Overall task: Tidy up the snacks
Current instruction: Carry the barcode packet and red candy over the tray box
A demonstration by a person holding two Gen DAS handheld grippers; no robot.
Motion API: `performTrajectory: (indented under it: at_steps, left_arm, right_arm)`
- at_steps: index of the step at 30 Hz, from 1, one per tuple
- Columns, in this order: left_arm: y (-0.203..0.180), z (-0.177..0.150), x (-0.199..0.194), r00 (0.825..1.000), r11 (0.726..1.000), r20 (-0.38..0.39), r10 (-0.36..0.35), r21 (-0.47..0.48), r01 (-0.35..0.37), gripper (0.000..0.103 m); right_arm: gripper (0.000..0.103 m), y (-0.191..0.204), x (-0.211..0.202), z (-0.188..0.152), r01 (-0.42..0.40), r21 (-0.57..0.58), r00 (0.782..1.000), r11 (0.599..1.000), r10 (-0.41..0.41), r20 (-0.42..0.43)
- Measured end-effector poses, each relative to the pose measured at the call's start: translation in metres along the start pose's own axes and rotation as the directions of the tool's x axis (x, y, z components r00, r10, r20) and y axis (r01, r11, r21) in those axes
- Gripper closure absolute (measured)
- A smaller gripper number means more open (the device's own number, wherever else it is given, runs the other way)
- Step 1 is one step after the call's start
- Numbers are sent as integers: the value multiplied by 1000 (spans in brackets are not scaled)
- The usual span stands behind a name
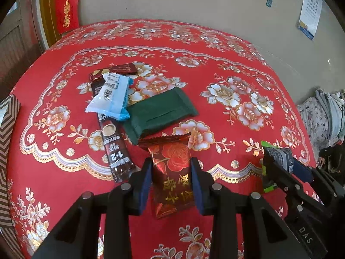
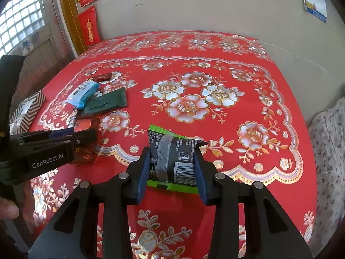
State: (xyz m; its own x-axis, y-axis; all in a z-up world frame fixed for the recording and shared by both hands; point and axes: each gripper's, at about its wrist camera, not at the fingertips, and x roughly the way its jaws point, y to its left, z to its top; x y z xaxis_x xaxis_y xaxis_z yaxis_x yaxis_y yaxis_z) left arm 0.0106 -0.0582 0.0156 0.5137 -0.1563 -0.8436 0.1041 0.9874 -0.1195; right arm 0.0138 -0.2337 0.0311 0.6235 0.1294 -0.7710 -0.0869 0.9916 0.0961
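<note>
My left gripper [image 1: 170, 164] is shut on a dark red rose-printed snack packet [image 1: 172, 172] held over the red floral tablecloth [image 1: 237, 69]. My right gripper [image 2: 172, 153] is shut on a black packet with green ends [image 2: 172, 157]; it also shows in the left wrist view [image 1: 278, 159]. Beyond the left gripper lies a pile: a dark green packet [image 1: 159, 112], a white and blue packet [image 1: 112, 97], a brown coffee stick [image 1: 114, 149] and a dark brown packet [image 1: 116, 70]. The pile shows at the left in the right wrist view [image 2: 103, 101].
A striped brown and white box [image 2: 30, 108] stands at the table's left edge, also in the left wrist view [image 1: 6, 142]. A wall runs behind the table. Floral fabric [image 2: 327, 140] lies off the right edge. A hand [image 2: 8, 211] shows at lower left.
</note>
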Motion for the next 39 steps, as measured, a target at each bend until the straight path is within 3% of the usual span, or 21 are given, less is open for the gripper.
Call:
performTrajectory:
  at_steps: [22,39]
  left_arm:
    - [35,-21,-40,996,999,82,45,14,-46,66]
    - [104,-34,-85,986,995,146,81,-65,-72,67]
  right_arm:
    - [66,67,-12,-12,-93,-58,995,994,94,17]
    - [66,146,-12,2,-176,-179,983,968,181,11]
